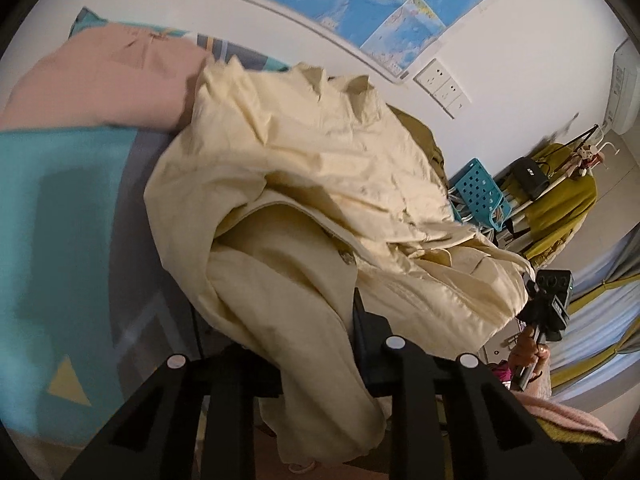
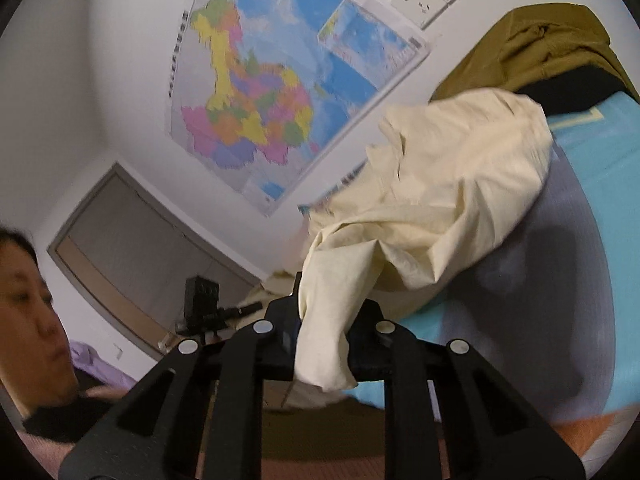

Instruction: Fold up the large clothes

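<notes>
A large cream garment (image 1: 304, 168) lies bunched over the bed, lifted at two places. In the left wrist view a fold of it hangs down between the black fingers of my left gripper (image 1: 320, 344), which is shut on it. In the right wrist view another fold (image 2: 440, 184) runs into my right gripper (image 2: 324, 332), and its pads pinch the cloth. The right gripper (image 1: 548, 304) also shows in the left wrist view, held by a hand at the garment's far right end. The left gripper (image 2: 204, 304) shows small at the middle left of the right wrist view.
The bed has a teal and grey sheet (image 1: 60, 220). A pink garment (image 1: 100, 80) lies at its far left, an olive one (image 2: 540, 40) near the wall. A blue basket (image 1: 478, 192) and a rack with a yellow-green garment (image 1: 560, 200) stand beyond the bed. A person (image 2: 28, 300) is at the left.
</notes>
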Demonstrator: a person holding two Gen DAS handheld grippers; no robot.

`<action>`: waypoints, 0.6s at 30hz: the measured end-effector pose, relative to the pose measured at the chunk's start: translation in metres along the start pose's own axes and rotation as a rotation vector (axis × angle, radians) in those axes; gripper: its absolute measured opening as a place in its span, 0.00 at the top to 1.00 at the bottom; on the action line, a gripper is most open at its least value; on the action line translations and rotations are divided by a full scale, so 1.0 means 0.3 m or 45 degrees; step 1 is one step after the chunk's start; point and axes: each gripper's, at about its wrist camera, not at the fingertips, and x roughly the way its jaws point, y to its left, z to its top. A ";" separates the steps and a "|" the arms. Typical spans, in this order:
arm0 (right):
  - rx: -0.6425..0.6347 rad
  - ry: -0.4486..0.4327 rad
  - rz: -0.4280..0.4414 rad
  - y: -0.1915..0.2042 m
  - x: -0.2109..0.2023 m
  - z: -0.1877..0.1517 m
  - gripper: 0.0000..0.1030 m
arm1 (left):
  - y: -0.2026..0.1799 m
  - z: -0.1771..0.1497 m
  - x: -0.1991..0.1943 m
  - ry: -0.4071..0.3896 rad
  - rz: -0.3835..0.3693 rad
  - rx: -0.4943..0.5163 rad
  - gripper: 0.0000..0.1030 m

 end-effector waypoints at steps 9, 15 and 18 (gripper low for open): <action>0.016 -0.104 0.015 0.017 0.066 0.236 0.84 | -0.084 0.179 -0.060 -0.001 0.052 0.076 0.78; 0.007 -0.120 -0.014 0.015 0.119 0.362 0.84 | -0.111 0.312 -0.050 -0.001 0.095 0.116 0.78; 0.015 -0.120 -0.033 0.001 0.152 0.417 0.84 | -0.102 0.369 -0.037 0.016 0.101 0.106 0.78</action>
